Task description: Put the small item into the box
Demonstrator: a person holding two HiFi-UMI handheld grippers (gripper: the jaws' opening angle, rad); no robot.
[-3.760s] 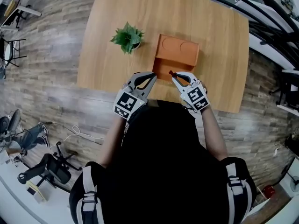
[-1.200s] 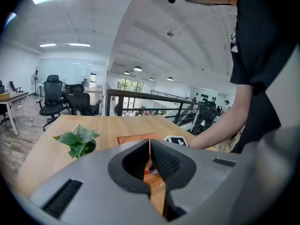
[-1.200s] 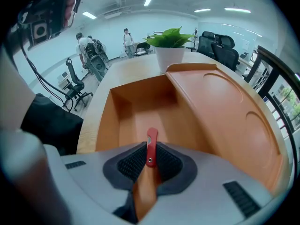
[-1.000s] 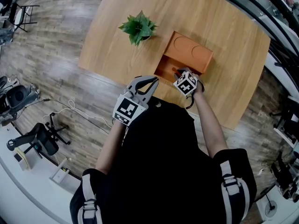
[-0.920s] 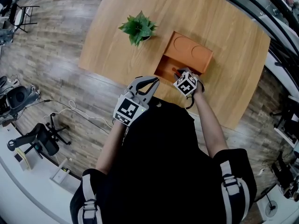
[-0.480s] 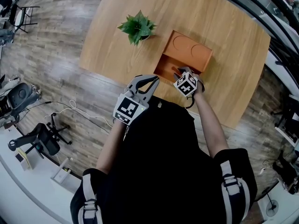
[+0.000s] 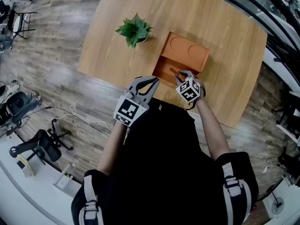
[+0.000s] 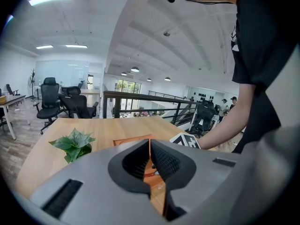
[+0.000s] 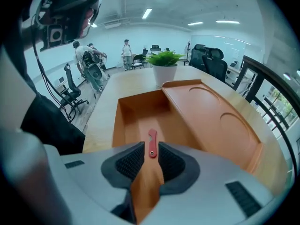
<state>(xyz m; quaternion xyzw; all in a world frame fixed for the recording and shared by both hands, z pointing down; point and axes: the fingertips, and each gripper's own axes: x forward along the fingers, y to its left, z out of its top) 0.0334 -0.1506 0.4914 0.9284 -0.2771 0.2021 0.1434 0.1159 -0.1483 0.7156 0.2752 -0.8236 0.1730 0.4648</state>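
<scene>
An orange box point(image 7: 187, 50) sits on the wooden table point(image 7: 225, 55), with its open compartment point(image 7: 164, 69) nearest me. The small red item point(image 9: 151, 137) lies flat on that compartment's floor; it is also visible in the head view point(image 7: 174, 71). My right gripper point(image 9: 151, 148) hovers over the compartment's near end and its jaws are closing, with nothing between the pads and the item free just past the tips. My left gripper point(image 7: 152, 80) waits at the table's near edge, shut and empty, its pads point(image 8: 140, 161) meeting in the left gripper view.
A small potted plant point(image 7: 134, 30) stands on the table left of the box. The box's lid part has two round recesses point(image 9: 220, 114). Office chairs and cables lie on the floor at the left point(image 7: 42, 144); a railing runs along the right point(image 7: 262, 27).
The red item, held in my right gripper several seconds ago, now lies loose in the box. Over the last second my right gripper has drawn back slightly toward me. The left one has not moved.
</scene>
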